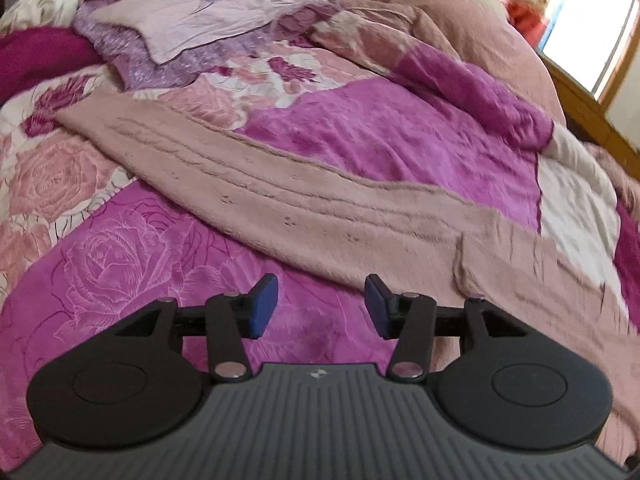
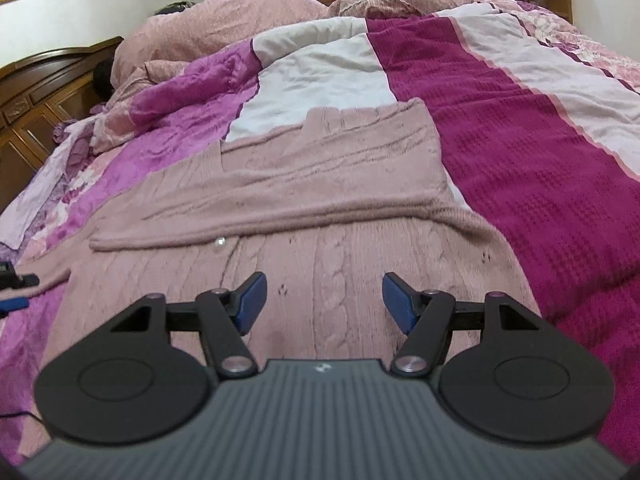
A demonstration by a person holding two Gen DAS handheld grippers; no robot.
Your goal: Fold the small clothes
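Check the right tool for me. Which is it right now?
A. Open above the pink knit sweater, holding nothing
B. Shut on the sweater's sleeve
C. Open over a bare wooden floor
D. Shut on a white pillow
A: in the right wrist view the right tool has its blue pads spread wide apart with nothing between them, and the pink knit sweater lies spread on the bed beneath.

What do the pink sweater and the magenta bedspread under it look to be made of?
The pink sweater looks like a soft, matte knit, probably wool or acrylic: cable braids and ribbing show near the right gripper. The magenta bedspread looks like plush fleece or velvet, with a slight sheen and embossed rose outlines.
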